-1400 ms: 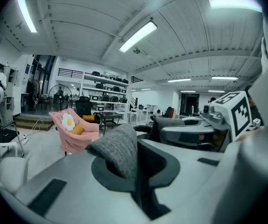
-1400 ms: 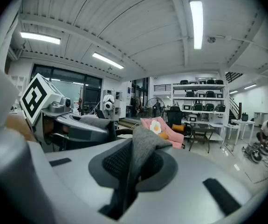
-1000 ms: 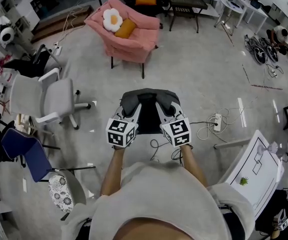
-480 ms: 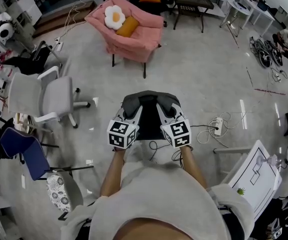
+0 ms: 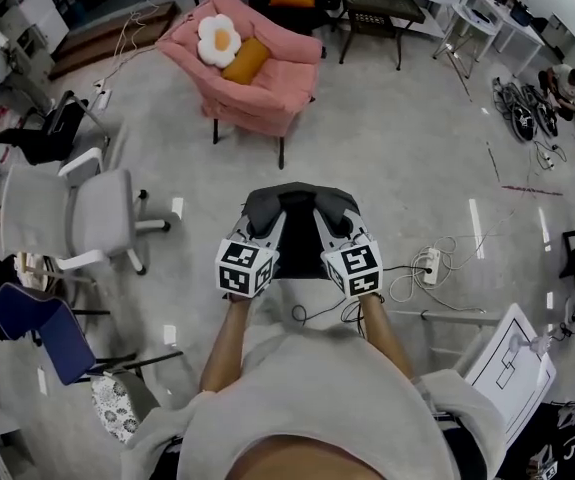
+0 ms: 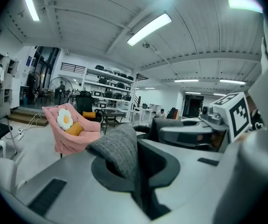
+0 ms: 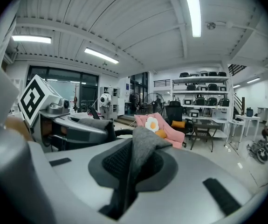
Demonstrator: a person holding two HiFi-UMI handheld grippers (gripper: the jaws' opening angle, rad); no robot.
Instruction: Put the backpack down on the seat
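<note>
Backpack: the dark grey backpack (image 5: 297,223) hangs in the air in front of the person, over the floor (image 5: 397,158), held up by two grippers

Where it is: it is not on the seat; the pink armchair (image 5: 252,78) stands well apart from it, farther off and a little to the left in the head view

Left gripper: the left gripper (image 5: 263,218) has its jaws squeezed tight on a fold of the backpack's grey cloth (image 6: 117,148), and the cloth sticks up out of the jaws

Right gripper: the right gripper (image 5: 330,218) pinches another fold of the grey cloth (image 7: 140,146) the same way, jaws tight on it

Side by side: the two grippers are near each other, one on each top side of the backpack, and both point toward the armchair

Armchair: a white flower cushion (image 5: 217,40) with a yellow middle leans on its back, and an orange cushion (image 5: 246,60) lies just beside it on the seat

Left of the person: a grey office chair (image 5: 87,213) on wheels, and nearer in, a blue chair (image 5: 32,318)

Right of the person: a white power strip (image 5: 430,265) with curly cords lies on the floor, near a white board (image 5: 512,353)
</note>
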